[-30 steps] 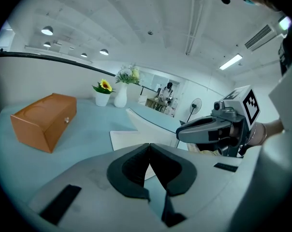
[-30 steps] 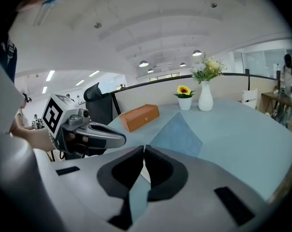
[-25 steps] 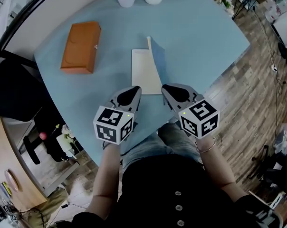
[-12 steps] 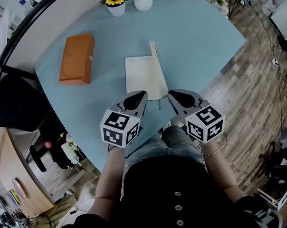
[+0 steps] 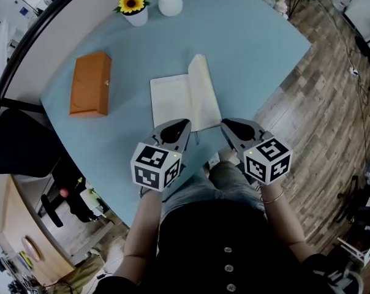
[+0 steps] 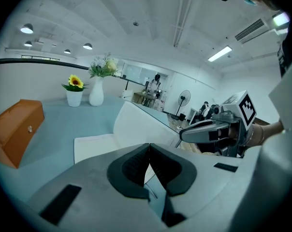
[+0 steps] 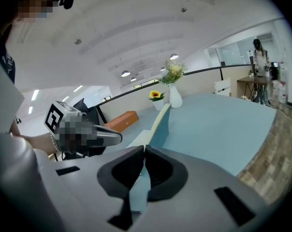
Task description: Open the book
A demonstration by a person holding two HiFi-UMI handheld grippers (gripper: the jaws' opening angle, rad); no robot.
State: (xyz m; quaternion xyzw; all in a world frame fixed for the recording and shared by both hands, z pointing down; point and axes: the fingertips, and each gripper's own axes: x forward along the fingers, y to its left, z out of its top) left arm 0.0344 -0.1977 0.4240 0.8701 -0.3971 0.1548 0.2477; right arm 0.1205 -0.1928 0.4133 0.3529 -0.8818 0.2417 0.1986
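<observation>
Plainly, both tools are closed and empty. The left gripper (image 6: 149, 146) has its dark pads pressed together at the tips with nothing between them. The right gripper (image 7: 144, 149) shows the same, pad against pad. From the head view they sit side by side over the near edge of the blue table (image 5: 258, 48), tips pointing away from the person.

Just beyond the two tips lies the book (image 5: 184, 98), roughly between them and reaching a little further past the left gripper's side. It is open. The half ahead of the left gripper lies flat on the table, pale and blank-looking. The half ahead of the right gripper stands tilted up from the spine, not laid down. Seen from the left gripper, that raised half rises as a smooth white slope. Seen from the right gripper, it is almost edge-on, a thin cream strip.

Any print on the pages is too faint to read. The book's near edge is covered by the gripper tips in the head view and by the jaws in both gripper views, so I cannot tell whether either tip touches it.

Well off beyond the left gripper sits an orange box (image 5: 90, 83). Far ahead, at the table's back edge, stand a sunflower pot (image 5: 132, 8) and a white vase (image 5: 169, 0), its top cut off by the frame.
</observation>
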